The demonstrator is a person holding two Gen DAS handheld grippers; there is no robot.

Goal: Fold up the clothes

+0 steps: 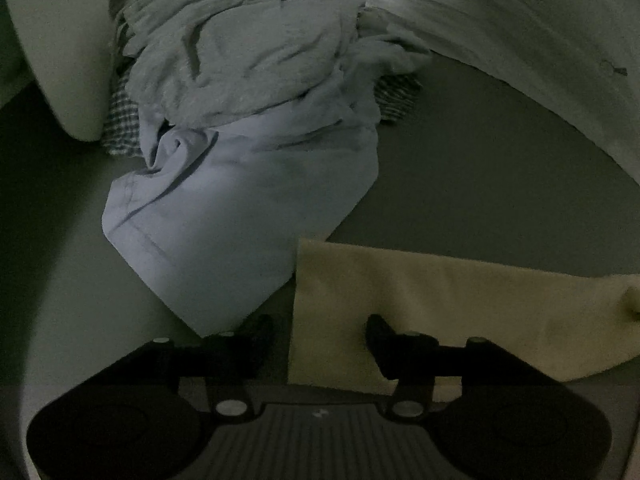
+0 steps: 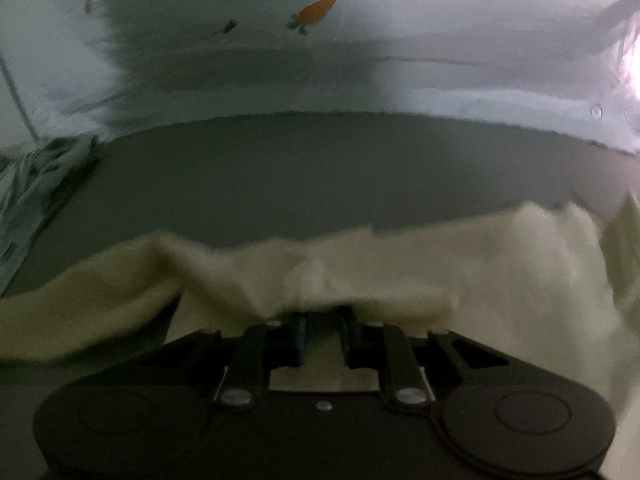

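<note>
A cream garment [image 1: 460, 300] lies flat on the grey surface in the left wrist view. My left gripper [image 1: 320, 336] is open, its jaws on either side of the garment's left edge, holding nothing. In the right wrist view the same cream garment [image 2: 400, 264] is bunched up over my right gripper [image 2: 323, 316]; its fingers are close together with a fold of the cloth draped over the tips. A pile of unfolded clothes [image 1: 248, 80], with a pale blue piece [image 1: 248, 208] lowest, lies beyond the left gripper.
A pillow [image 1: 52, 52] lies at the far left. A white sheet with a carrot print [image 2: 316, 12] borders the grey surface at the back. A patterned cloth [image 2: 36, 192] lies at the left edge of the right wrist view.
</note>
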